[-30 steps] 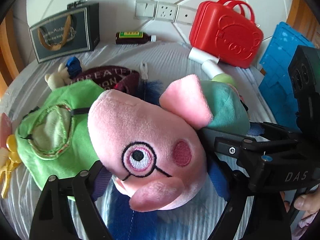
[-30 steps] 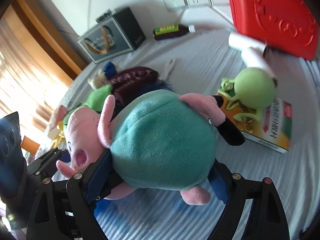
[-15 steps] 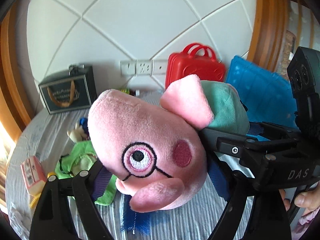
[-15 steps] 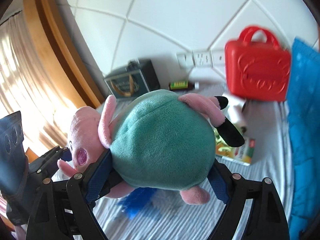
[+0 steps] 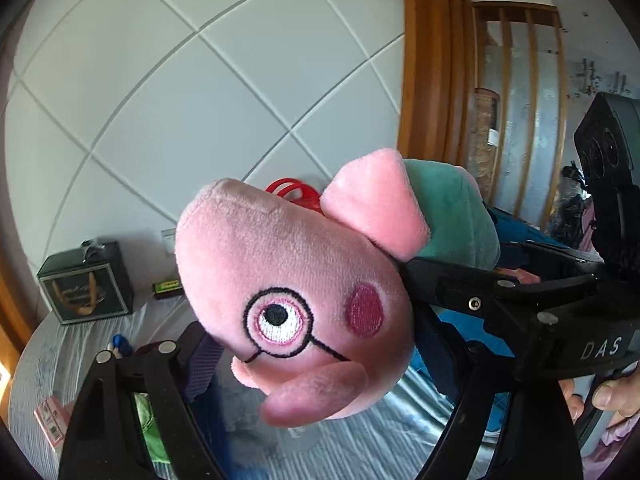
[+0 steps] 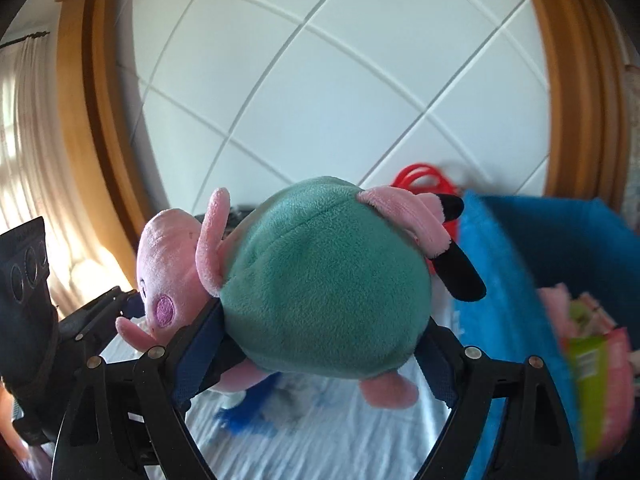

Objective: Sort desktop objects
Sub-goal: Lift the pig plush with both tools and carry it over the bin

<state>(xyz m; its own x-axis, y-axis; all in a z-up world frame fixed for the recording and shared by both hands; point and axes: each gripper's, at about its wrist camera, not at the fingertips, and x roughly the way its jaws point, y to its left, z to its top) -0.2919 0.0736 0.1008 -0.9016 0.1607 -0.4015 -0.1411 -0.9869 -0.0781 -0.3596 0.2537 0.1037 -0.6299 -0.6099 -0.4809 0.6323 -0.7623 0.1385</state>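
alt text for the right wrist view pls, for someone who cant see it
A pink pig plush toy in a teal dress fills the centre, its body clamped between the right tongs and lifted above a white striped tabletop. The left tongs hold its head from the left side. A blue storage bin sits to the right, a white tiled wall behind.

The blue bin [image 6: 516, 280] stands close right; the red case [image 6: 420, 174] blocks behind.
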